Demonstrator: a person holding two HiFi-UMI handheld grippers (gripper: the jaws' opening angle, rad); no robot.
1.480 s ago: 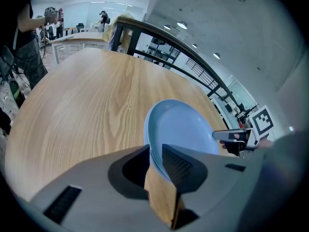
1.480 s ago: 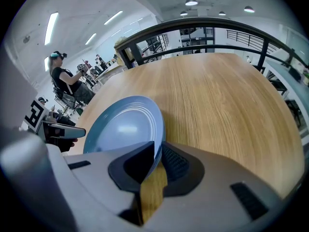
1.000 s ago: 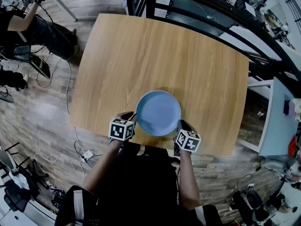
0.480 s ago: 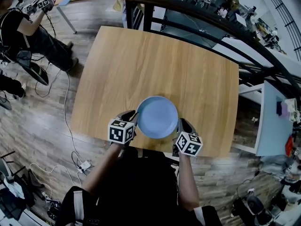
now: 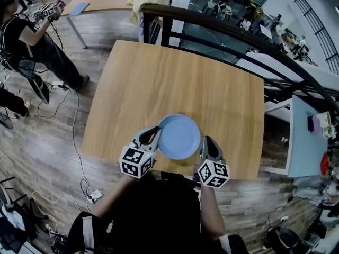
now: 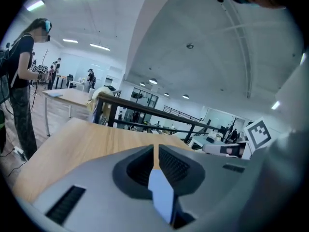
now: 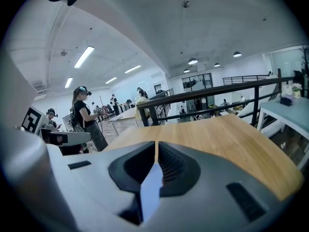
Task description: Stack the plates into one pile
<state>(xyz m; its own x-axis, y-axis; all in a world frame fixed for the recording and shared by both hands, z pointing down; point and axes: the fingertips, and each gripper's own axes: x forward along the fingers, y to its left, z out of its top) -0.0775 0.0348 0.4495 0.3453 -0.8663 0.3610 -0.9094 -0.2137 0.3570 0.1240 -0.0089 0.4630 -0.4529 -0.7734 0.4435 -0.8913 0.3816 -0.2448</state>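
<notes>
No legible text, label or number anywhere.

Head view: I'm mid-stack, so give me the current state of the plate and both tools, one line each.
blue plate: gripped at opposite rims by both tools, roughly level, over the near edge of the table.
left tool: shut on the plate's rim; its jaws have just been closing, with the rim between them.
right tool: shut on the plate's rim.
</notes>
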